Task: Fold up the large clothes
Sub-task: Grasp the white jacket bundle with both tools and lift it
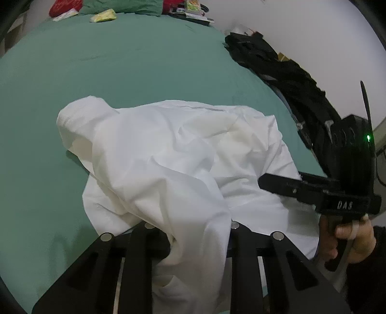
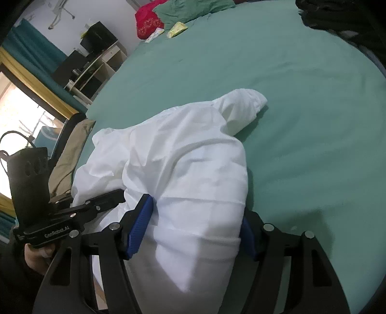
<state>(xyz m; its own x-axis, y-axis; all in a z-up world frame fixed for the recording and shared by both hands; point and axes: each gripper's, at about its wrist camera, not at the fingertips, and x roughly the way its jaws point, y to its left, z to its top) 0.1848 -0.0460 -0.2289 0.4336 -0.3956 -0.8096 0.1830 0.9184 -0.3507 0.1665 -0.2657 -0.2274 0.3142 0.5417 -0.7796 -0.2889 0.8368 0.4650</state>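
Note:
A large white garment (image 1: 168,154) lies crumpled on the green bed sheet (image 1: 120,62), with a sleeve end reaching toward the far side. A fold of it runs between the fingers of my left gripper (image 1: 193,231), whose pads are hidden under the cloth. In the right wrist view the garment (image 2: 188,157) fills the gap of my right gripper (image 2: 193,231); its blue pads (image 2: 141,227) stand wide apart on either side of a thick bunch of cloth. The right gripper also shows in the left wrist view (image 1: 313,193), over the garment's right edge.
Dark clothes (image 1: 277,70) are heaped along the bed's right side. Red and green pillows (image 2: 168,14) and small packets (image 2: 177,29) lie at the head of the bed. Shelves with black boxes (image 2: 96,48) and a window stand left of the bed.

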